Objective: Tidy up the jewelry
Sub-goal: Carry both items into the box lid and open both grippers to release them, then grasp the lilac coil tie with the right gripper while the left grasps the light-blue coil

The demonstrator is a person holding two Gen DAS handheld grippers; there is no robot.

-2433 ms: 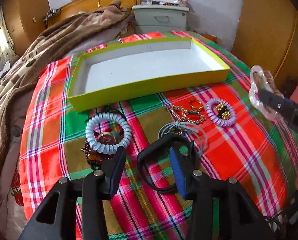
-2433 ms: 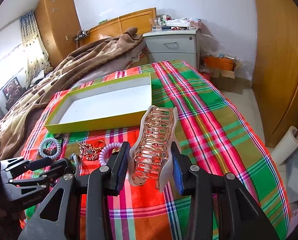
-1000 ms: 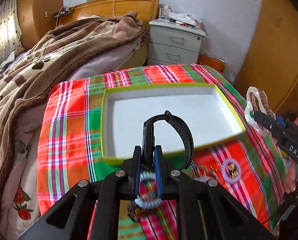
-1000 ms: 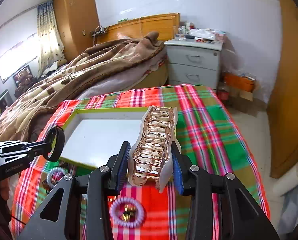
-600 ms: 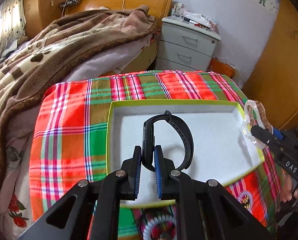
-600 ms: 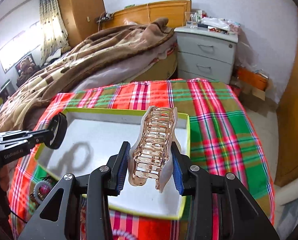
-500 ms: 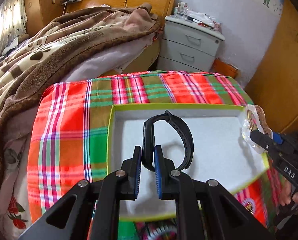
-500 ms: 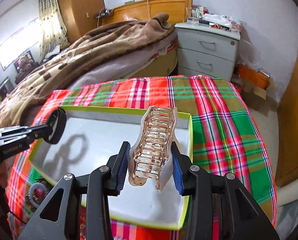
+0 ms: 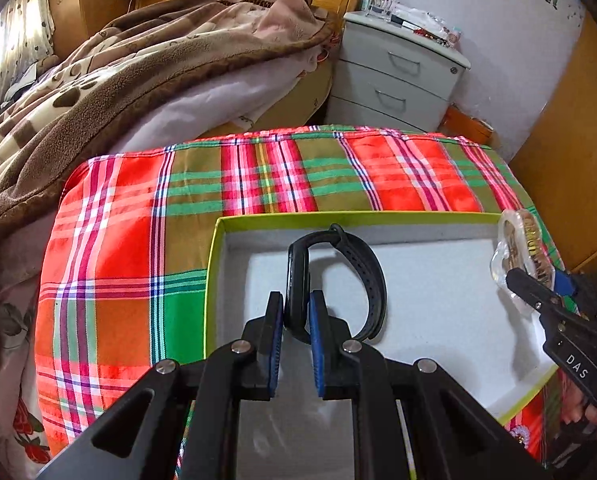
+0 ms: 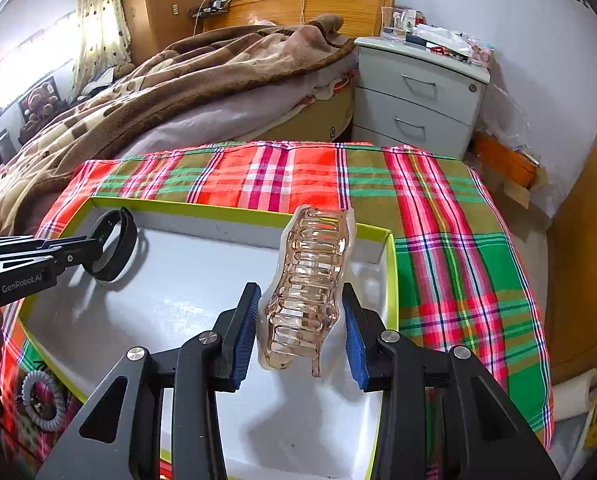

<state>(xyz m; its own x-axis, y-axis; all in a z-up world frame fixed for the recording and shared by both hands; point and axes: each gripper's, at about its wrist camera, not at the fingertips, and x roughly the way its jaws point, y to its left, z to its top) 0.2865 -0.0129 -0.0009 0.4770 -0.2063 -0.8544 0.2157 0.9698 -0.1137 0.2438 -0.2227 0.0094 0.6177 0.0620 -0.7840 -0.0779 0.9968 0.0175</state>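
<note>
My left gripper (image 9: 296, 312) is shut on a black wristband (image 9: 338, 280) and holds it over the left end of a yellow-green box (image 9: 214, 280) with a white floor. It shows from the side in the right wrist view (image 10: 86, 252). My right gripper (image 10: 300, 320) holds a rose-gold hair claw clip (image 10: 308, 284) over the right end of the box (image 10: 390, 280). Its jaws stand slightly apart from the clip's sides; the clip still sits between the pads, tilted. The clip also shows in the left wrist view (image 9: 520, 248).
The box lies on a red-green plaid cloth (image 9: 138, 220). A grey coil hair tie (image 10: 42, 400) lies on the cloth in front of the box. A brown blanket (image 9: 78, 80) and a grey nightstand (image 10: 418, 96) stand behind.
Both grippers have moved forward and down over the box, carrying the wristband and the clip. The right jaws have widened a little around the clip.
</note>
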